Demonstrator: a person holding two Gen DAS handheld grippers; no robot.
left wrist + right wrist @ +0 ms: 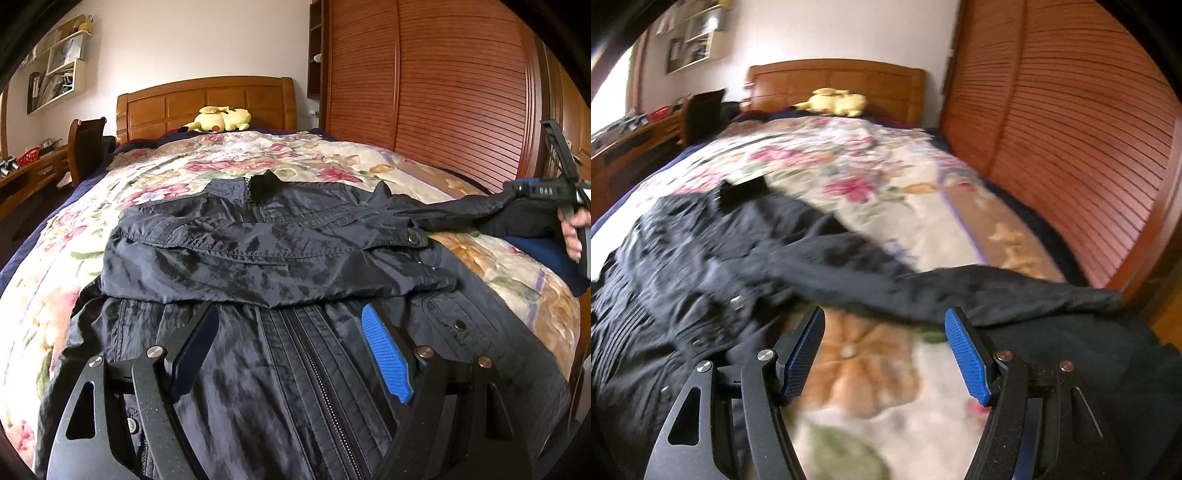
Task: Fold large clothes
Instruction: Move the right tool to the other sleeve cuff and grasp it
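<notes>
I see the dark navy nylon zip-front jacket (258,251) lying on the bed's floral quilt (295,155), zipper up, one sleeve folded across its chest, the other sleeve (960,291) stretched out toward the slatted wooden wardrobe (424,74). My left gripper (291,343) hovers over the jacket's lower front, jaws released with nothing between them. My right gripper (886,350) has its jaws spread and empty too, just short of the outstretched sleeve.
</notes>
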